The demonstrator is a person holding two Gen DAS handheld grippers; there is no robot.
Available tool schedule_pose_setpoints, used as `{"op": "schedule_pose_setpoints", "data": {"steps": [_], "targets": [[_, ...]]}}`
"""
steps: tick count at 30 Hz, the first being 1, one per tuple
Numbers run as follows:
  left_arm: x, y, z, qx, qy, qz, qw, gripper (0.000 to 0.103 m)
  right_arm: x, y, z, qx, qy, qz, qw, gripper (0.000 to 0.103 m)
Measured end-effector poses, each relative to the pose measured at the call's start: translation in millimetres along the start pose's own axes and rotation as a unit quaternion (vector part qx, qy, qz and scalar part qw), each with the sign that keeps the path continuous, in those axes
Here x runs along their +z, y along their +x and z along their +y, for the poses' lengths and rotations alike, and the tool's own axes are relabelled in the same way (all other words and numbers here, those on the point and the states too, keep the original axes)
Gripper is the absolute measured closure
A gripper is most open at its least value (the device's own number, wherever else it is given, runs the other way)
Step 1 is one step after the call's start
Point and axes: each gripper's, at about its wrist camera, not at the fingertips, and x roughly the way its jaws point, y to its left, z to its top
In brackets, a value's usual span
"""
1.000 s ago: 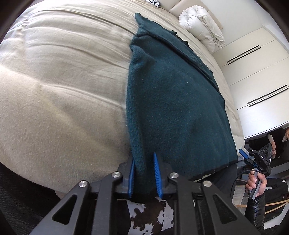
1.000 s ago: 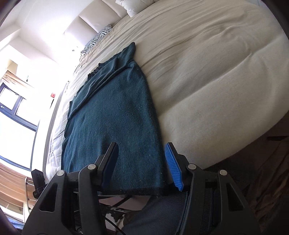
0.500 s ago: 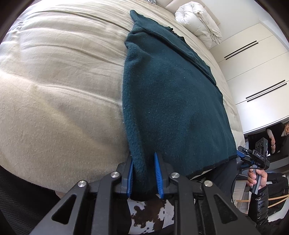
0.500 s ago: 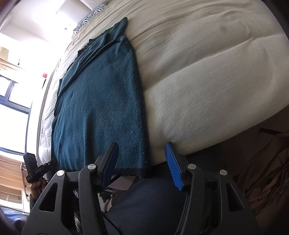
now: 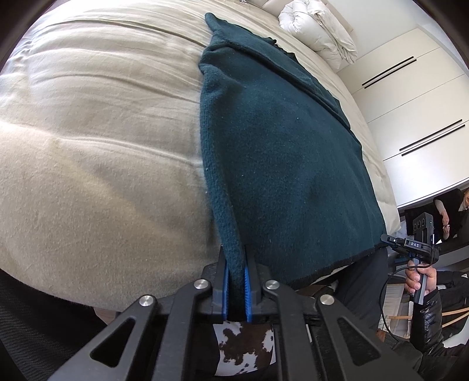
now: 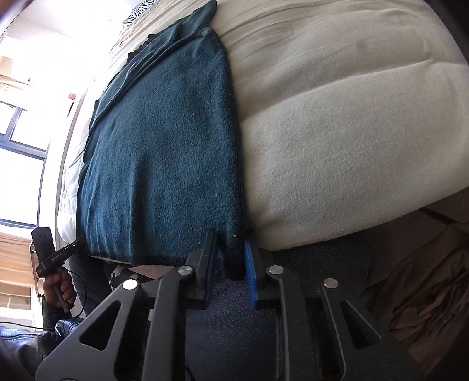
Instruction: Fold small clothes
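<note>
Bedroom, daylight from a window [image 6: 17,129] on one side; white wardrobe doors [image 5: 410,96] with dark slot handles on the other. A beige bed cover [image 5: 96,140] spans a wide bed; a rolled white duvet [image 5: 316,32] sits near the headboard, and a zebra-print pillow [image 6: 143,8] shows at the far end in the right wrist view. Dark teal garment [image 5: 281,152], fleece-like knit, lies lengthwise on the bed, already doubled over: a lower layer shows along one long side with a wavy edge. Its near hem, trimmed in a darker band, hangs just over the bed's foot edge. Left tongs [image 5: 236,288]: clenched on the near corner of the garment, blue pads pressing the cloth from both sides, fabric rising taut from the grip. Right tongs [image 6: 231,278]: closed in on the opposite near corner at the folded edge; the cloth runs down between the blue pads, the right pad against it, a small gap visible at the left pad, so the grasp looks engaged but less tight than the left. Each view catches the other handheld unit with the person's hand on its grip. A cowhide-pattern rug [image 5: 246,348] lies on the floor below the left tongs.
</note>
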Motion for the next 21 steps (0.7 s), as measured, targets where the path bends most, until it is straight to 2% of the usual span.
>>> {"op": "schedule_pose_setpoints", "data": {"steps": [5, 8, 13, 21], "targets": [[-0.2, -4.7, -3.2, 0.0, 0.009, -0.003, 1.0, 0.096, -3.0, -3.2, 0.9, 0.014, -0.002, -0.013, 1.0, 0.096], [1.4, -11.7, -3.3, -0.014, 0.007, -0.008, 0.9998, 0.096, -3.3, -13.7, 3.2, 0.039, 0.002, -0.036, 0.999, 0.097], [6.1, -28.2, -0.8, -0.067, -0.013, -0.028, 0.9973, 0.096, 1.8, -31.7, 13.6, 0.086, 0.009, -0.072, 0.994, 0.097], [13.5, -48.1, 4.0, -0.153, -0.048, -0.064, 0.9849, 0.096, 13.0, -49.8, 27.8, 0.153, 0.03, -0.116, 0.981, 0.097]]}}
